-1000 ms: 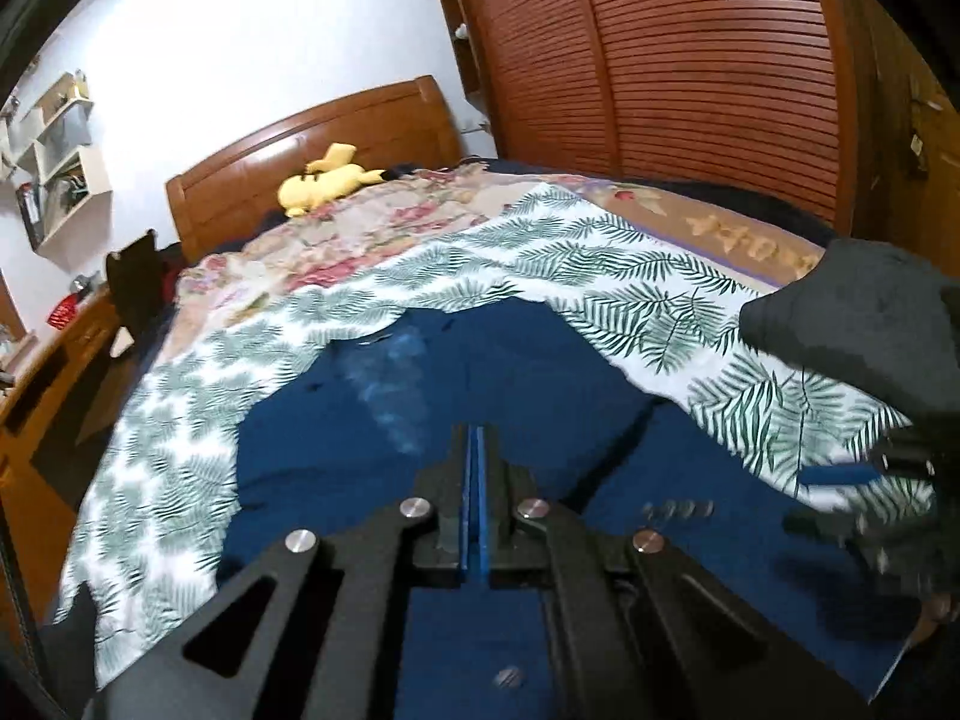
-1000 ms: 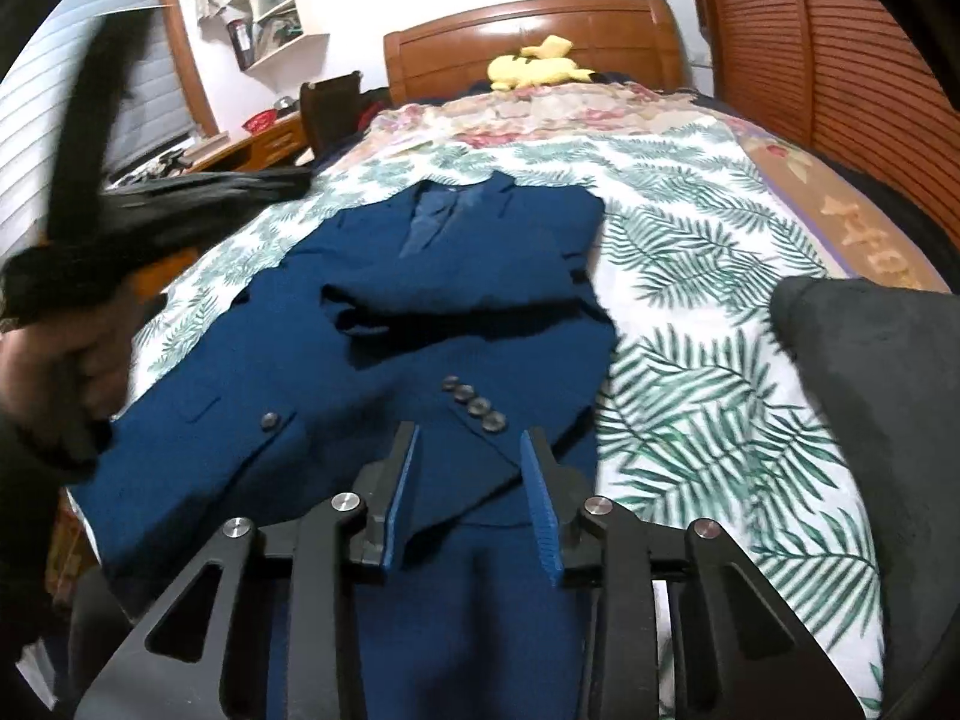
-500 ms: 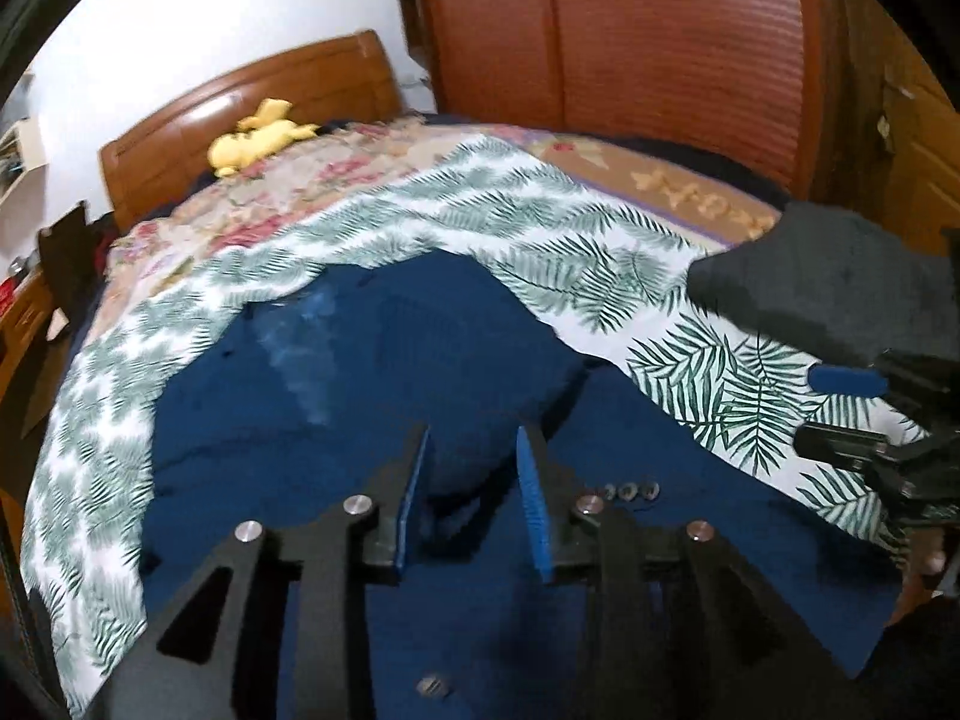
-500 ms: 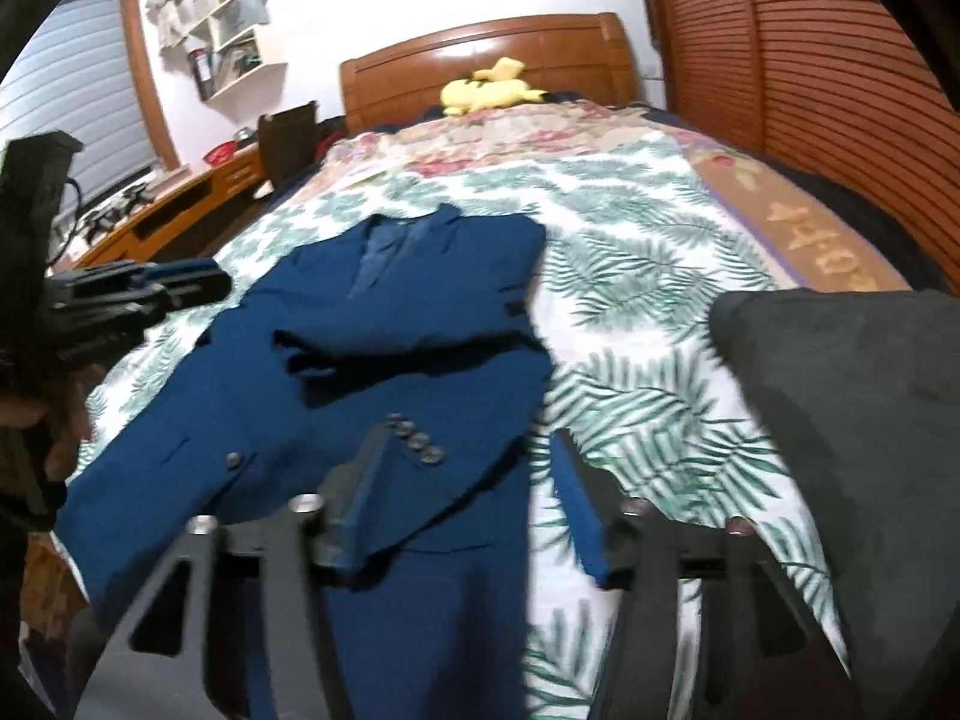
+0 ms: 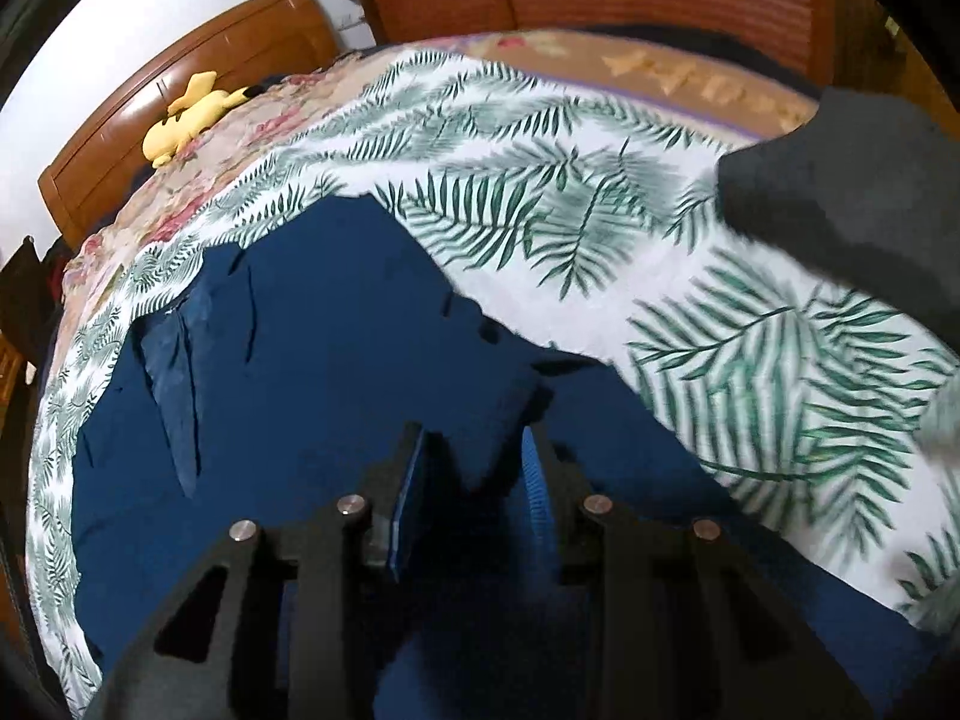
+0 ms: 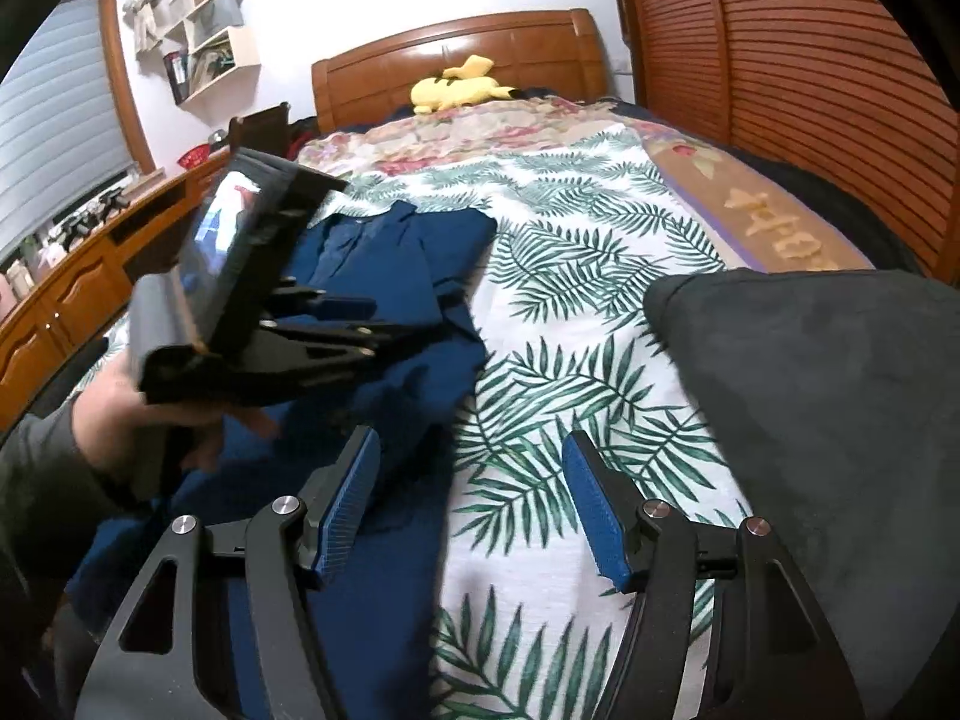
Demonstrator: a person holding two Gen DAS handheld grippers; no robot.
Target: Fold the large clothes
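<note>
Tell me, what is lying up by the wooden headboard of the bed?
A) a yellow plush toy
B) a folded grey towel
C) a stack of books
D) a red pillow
A: a yellow plush toy lies in front of the brown wooden headboard, beyond the floral blanket; the left wrist view shows the same toy there.

Soft, even indoor light is filling both views; fisheye distortion is bending the edges into dark corners, and motion blur is smearing the left hand (image 6: 162, 414).
</note>
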